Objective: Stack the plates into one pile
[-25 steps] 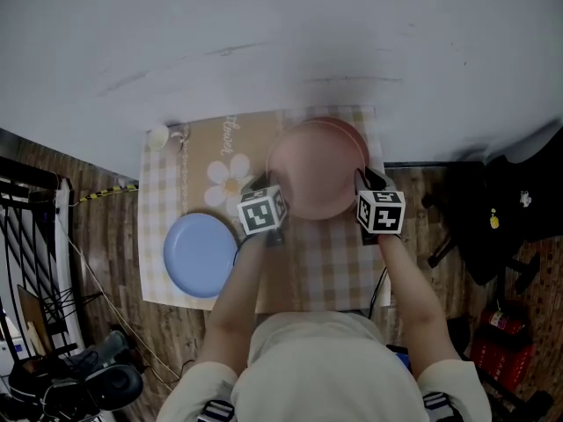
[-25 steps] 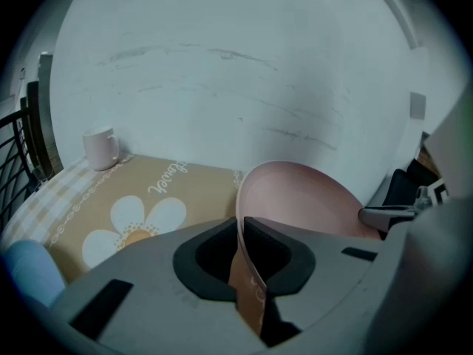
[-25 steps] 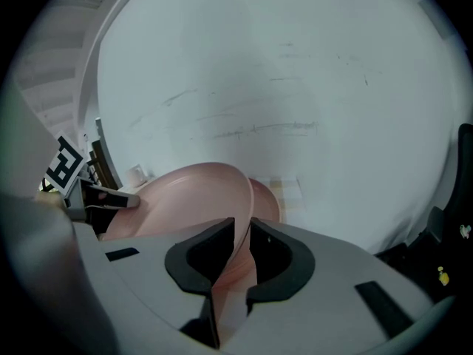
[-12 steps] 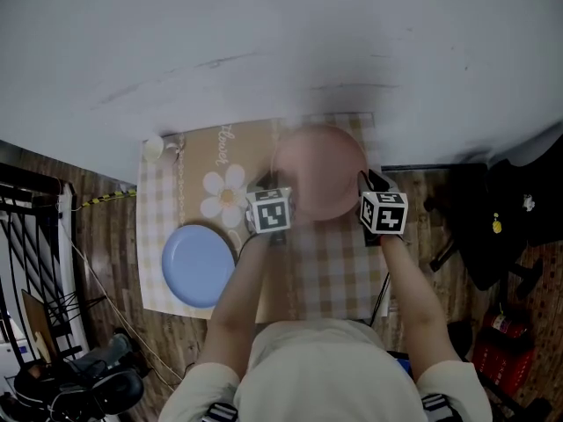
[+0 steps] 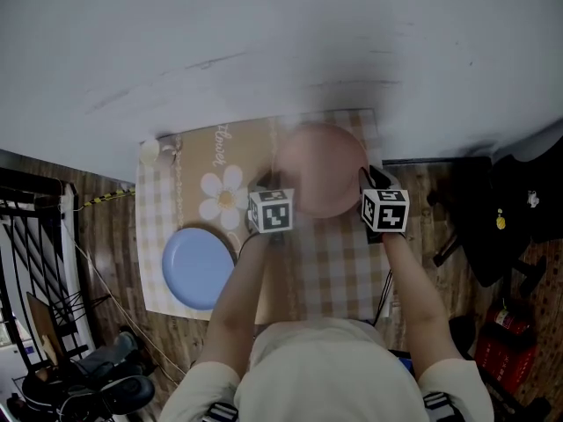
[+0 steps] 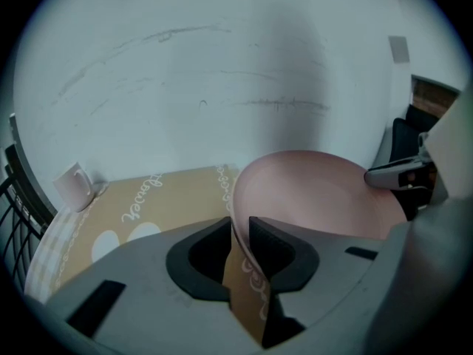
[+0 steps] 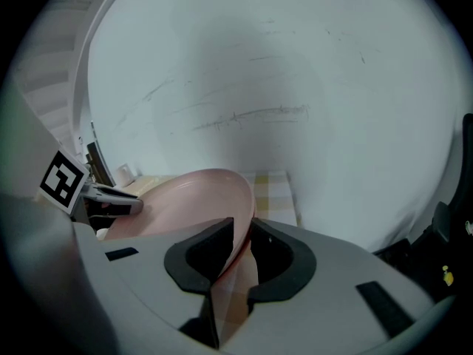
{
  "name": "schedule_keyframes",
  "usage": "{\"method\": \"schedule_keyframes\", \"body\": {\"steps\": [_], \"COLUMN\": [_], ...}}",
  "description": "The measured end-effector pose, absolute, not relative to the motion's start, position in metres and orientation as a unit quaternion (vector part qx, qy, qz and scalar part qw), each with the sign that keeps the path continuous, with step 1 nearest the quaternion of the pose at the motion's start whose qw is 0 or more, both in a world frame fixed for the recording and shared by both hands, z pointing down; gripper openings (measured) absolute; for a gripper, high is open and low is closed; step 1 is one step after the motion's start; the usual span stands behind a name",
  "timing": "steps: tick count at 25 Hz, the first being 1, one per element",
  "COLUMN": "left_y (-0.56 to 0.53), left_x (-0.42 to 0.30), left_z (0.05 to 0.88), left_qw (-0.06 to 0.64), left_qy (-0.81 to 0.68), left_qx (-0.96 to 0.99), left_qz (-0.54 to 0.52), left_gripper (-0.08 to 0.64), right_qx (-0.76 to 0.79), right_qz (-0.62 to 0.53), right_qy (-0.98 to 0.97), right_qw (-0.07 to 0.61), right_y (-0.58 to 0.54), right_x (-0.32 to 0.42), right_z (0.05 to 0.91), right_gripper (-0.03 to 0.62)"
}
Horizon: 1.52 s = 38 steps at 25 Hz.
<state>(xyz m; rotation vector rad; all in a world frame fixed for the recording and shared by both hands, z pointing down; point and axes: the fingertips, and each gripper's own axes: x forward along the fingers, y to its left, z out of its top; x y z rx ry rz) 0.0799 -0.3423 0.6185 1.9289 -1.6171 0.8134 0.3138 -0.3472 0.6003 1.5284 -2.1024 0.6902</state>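
Observation:
A pink plate (image 5: 321, 170) lies low over the far right of the checked tablecloth (image 5: 325, 262). The second pink plate seen earlier is hidden beneath it. My left gripper (image 5: 264, 187) is at its left rim, my right gripper (image 5: 369, 178) at its right rim. In the left gripper view the plate (image 6: 318, 198) has its rim between the jaws of the left gripper (image 6: 240, 235), which have just been opening. The right gripper view shows the plate (image 7: 185, 198) with its rim between the jaws of the right gripper (image 7: 240, 239), also opening slightly. A blue plate (image 5: 198, 268) sits alone at the near left.
A white mug (image 5: 151, 150) stands at the cloth's far left corner, also seen in the left gripper view (image 6: 74, 186). A white wall runs just behind the table. A black rack stands at the left and a dark chair at the right.
Both grippers carried the pink plate a little away from me and down. It now covers the pink plate beneath, whose rim showed a second ago. The left gripper has rolled.

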Motion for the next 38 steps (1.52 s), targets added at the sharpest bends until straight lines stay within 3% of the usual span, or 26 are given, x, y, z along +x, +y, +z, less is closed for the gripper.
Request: {"method": "schedule_keyframes", "body": {"steps": [28,38], "left_y": [-0.331,-0.299], "left_x": [0.076,0.069], "left_z": [0.593,0.562], "left_qw": [0.268,0.256], "left_qy": [-0.608,-0.616], "left_qx": [0.709,0.719], "left_qz": [0.237,0.196], "left_gripper": [0.066,0.021], "right_qx": [0.559,0.562], "right_qz": [0.222,0.201], "right_qy": [-0.765,-0.775], "right_qw": [0.231,0.208], "right_y": [-0.342,-0.319], "right_x": [0.316,0.301], "right_z": [0.590,0.560], "right_gripper": [0.072,0.049]}}
